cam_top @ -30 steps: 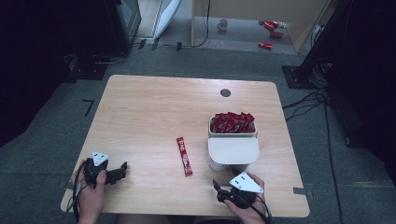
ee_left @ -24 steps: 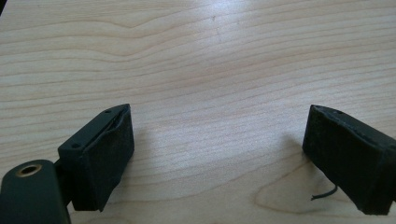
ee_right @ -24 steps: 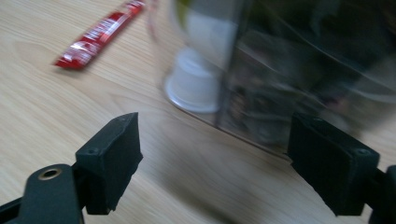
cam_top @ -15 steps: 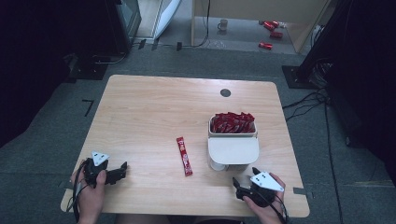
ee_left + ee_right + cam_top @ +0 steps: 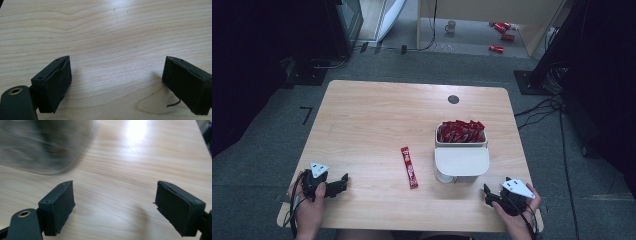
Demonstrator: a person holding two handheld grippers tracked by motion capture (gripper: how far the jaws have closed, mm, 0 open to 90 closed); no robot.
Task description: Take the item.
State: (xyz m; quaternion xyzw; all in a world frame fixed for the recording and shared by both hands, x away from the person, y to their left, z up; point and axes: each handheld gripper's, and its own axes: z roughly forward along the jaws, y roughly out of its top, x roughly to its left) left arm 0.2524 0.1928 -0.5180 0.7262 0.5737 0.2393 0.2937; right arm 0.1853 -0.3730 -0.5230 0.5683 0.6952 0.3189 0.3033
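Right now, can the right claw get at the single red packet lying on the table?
Probably yes. The right claw is open and empty, the red packet lies flat to its left, and bare table lies between them; the white box sits further back.

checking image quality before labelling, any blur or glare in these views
Right gripper view: the white container is smeared by motion blur, and glare washes out the table. Left gripper view: sharp, evenly lit. High view: table well lit, surroundings dark.

No lettering on any object can be read.
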